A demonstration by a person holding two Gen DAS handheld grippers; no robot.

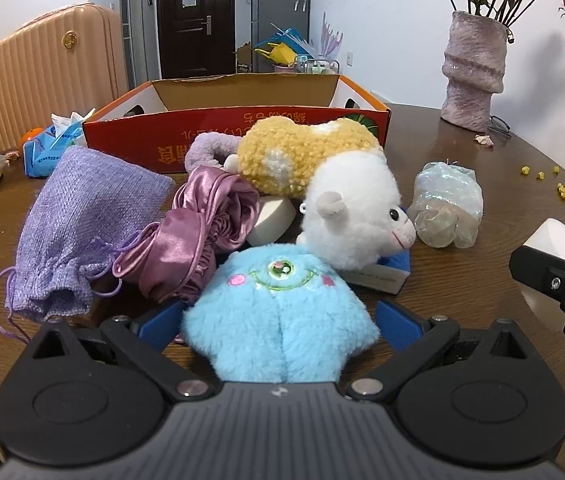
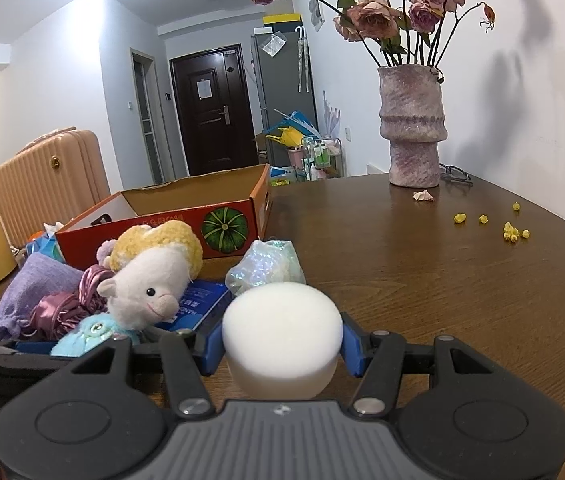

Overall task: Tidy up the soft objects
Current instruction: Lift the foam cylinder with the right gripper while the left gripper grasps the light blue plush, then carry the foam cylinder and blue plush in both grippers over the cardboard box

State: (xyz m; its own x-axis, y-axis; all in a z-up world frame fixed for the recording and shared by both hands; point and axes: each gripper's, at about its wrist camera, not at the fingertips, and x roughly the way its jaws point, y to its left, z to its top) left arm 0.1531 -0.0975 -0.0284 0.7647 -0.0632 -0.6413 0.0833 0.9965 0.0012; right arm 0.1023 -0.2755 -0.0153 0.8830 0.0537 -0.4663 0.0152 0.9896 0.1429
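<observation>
Left gripper (image 1: 280, 316): jaws spread wide either side of the blue plush (image 1: 280, 320), pads clear of it. Right gripper (image 2: 281, 342): pinching the white sponge (image 2: 281, 332), flat face up. The cardboard box (image 1: 242, 120) stands on the worktop (image 1: 462, 308). In front of the box, the blue plush's face points toward it; the lamb plush (image 1: 356, 216), beside it, faces right.

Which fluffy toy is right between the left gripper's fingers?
The blue one-eyed plush, sitting between the left gripper's open fingers. The white lamb plush and yellow plush lie farther back.
</observation>
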